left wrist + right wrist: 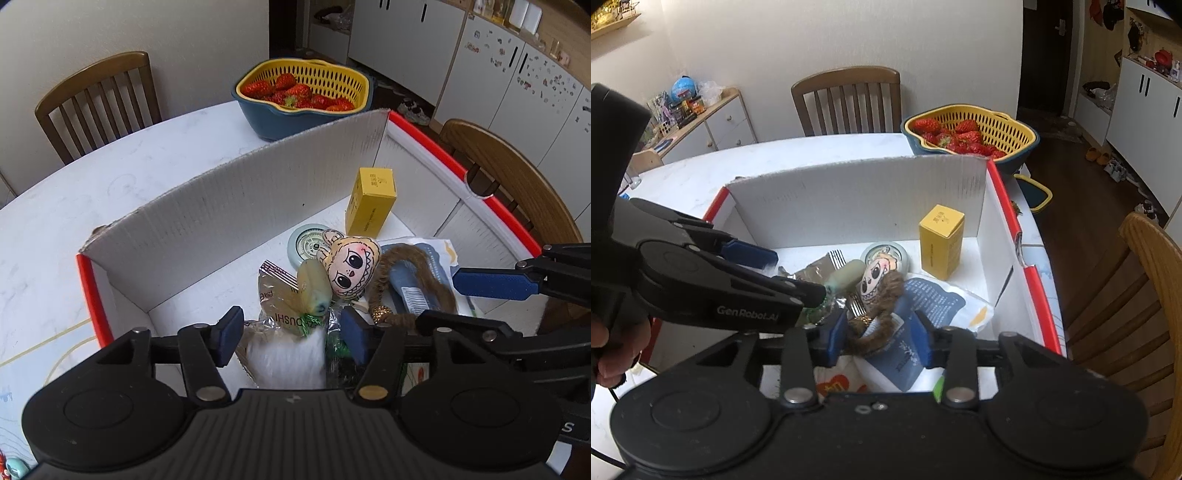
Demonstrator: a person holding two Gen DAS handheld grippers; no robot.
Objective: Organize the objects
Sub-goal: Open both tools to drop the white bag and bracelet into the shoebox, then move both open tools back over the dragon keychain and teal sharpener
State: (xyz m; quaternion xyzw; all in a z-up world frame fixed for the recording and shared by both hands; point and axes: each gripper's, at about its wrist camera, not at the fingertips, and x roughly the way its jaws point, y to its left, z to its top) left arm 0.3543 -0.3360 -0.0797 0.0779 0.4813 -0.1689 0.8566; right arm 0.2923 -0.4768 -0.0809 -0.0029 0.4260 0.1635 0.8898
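1. Box [997, 236], white cardboard with red edging, stands on my table [110, 192]; the items to organize lie heaped on its floor.
2. Contents: a cartoon-face plush [352, 267] on a brown furry loop [882, 295], a blue-and-white pouch [931, 299], a clear snack wrapper [277, 295], a round tin [308, 245], and a yellow carton [940, 242] standing upright.
3. My left gripper [291, 334] stands parted over the wrapper, gripping nothing.
4. My right gripper [882, 339] stands parted astride the loop and pouch; pads not pressing.
5. Beyond the box sits a strawberry basket [343, 79].
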